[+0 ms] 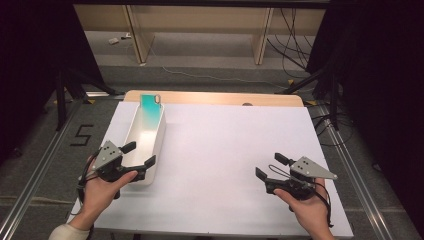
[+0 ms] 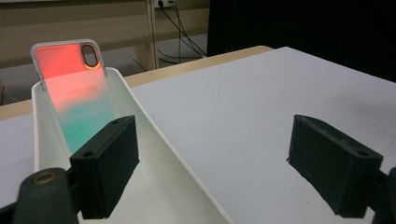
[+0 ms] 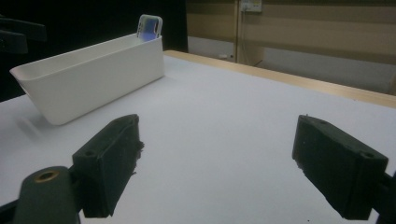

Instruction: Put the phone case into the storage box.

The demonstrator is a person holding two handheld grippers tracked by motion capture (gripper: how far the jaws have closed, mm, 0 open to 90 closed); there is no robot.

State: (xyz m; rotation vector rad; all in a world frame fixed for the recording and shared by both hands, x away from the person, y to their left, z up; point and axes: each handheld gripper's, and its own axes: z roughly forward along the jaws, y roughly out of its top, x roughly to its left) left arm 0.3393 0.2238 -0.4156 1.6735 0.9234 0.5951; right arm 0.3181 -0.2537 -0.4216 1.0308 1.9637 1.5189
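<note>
A long white bin (image 1: pixel 159 140) stands at the left of the white table, and a phone case (image 1: pixel 150 111) leans upright against its far end. From above the case looks teal; in the left gripper view the phone case (image 2: pixel 74 95) fades from orange to teal. My left gripper (image 1: pixel 139 155) is open at the bin's near end, one jaw over the bin (image 2: pixel 140 121) and one over the table beside it, holding nothing. My right gripper (image 1: pixel 269 166) stands open and empty above the table's right side, facing the bin (image 3: pixel 93 77) and the phone case (image 3: pixel 149 27).
A wooden strip (image 1: pixel 225 98) runs along the table's far edge. Wooden furniture legs and loose cables (image 1: pixel 295 40) lie on the floor beyond. A "5" mark (image 1: pixel 82 135) sits on the floor at the left, beside a metal rail.
</note>
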